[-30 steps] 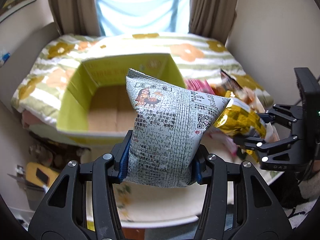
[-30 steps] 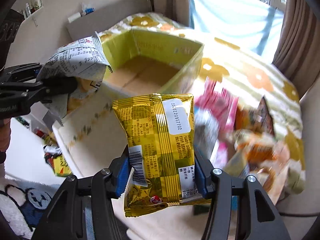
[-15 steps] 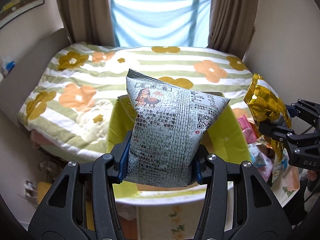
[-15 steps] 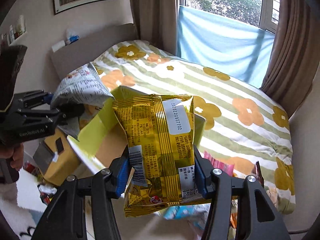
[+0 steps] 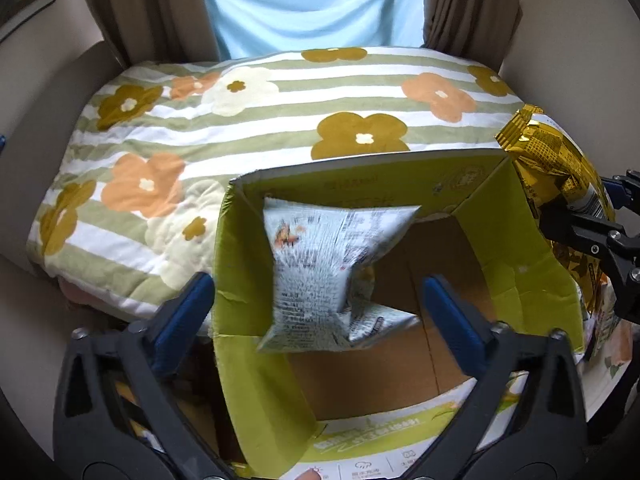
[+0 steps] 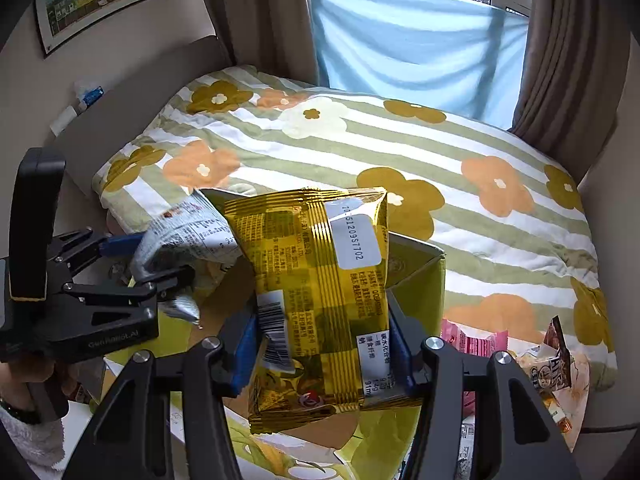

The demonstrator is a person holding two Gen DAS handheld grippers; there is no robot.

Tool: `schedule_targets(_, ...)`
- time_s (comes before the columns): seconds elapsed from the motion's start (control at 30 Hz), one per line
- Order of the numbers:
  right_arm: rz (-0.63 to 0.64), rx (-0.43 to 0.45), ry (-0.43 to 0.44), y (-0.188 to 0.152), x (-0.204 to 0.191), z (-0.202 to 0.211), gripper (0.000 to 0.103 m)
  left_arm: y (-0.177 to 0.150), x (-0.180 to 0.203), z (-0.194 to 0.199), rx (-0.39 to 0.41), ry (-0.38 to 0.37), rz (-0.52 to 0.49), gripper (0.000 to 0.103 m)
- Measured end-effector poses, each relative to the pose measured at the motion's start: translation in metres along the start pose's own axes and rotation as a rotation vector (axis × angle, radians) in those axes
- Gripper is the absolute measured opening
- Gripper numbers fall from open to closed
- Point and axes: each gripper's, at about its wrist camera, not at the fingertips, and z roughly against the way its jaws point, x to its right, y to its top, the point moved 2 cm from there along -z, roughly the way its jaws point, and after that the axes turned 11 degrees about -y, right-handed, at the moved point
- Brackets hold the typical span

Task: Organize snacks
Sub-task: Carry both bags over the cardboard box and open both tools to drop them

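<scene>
A grey-white printed snack bag [image 5: 320, 264] is blurred, loose between the blue pads and over the inside of the yellow-green cardboard box [image 5: 520, 248]. My left gripper [image 5: 316, 284] is above the box, its jaws opening and wide apart, no pad on the bag. In the right wrist view the left gripper [image 6: 152, 260] shows at the left with that bag [image 6: 188, 236] by its fingers. My right gripper [image 6: 322, 332] is shut on a gold-yellow snack bag [image 6: 320, 280], held over the box's [image 6: 420, 280] right side. That bag [image 5: 552, 160] shows at the left wrist view's right edge.
A bed with a striped flower blanket [image 5: 280, 120] lies behind the box. Loose snack packets, one pink [image 6: 472, 340] and one brown-and-white [image 6: 556, 360], lie to the box's right. Brown curtains and a blue cloth hang at the window. A hand [image 6: 24, 384] holds the left gripper.
The left gripper's jaws have sprung apart and the grey-white bag has left them, dropping toward the box. Both grippers have moved over the box. The right one still holds the yellow bag.
</scene>
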Motion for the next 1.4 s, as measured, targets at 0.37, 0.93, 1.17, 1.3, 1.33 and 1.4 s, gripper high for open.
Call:
schedule_targets(0.37, -0.003, -0.109, 0.001, -0.021, -0.002, -0.041, 0.051, -0.034, 0.002, -0.006, -0.060, -0.017, 0.063, 0.103)
schedule_targets(0.93, -0.074, -0.131, -0.023, -0.035, -0.001, -0.047, 0.101, -0.049, 0.007, 0.019, -0.029, 0.024, 0.074, 0.103)
schedule_targets(1.17, -0.059, -0.093, 0.002, -0.037, -0.003, -0.016, 0.101, -0.055, 0.013, 0.041, 0.013, 0.021, 0.073, 0.103)
schedule_targets(1.3, -0.054, -0.058, -0.036, -0.040, -0.004, 0.003, 0.101, -0.057, 0.019, 0.055, 0.039, 0.014, 0.060, 0.103)
schedule_targets(1.33, -0.057, -0.052, -0.039, -0.041, -0.004, 0.008, 0.101, -0.057, 0.021, 0.058, 0.044, 0.012, 0.056, 0.103)
schedule_targets(1.4, -0.066, -0.039, -0.049, -0.041, -0.003, 0.018, 0.101, -0.058, 0.026, 0.065, 0.056, 0.005, 0.048, 0.103)
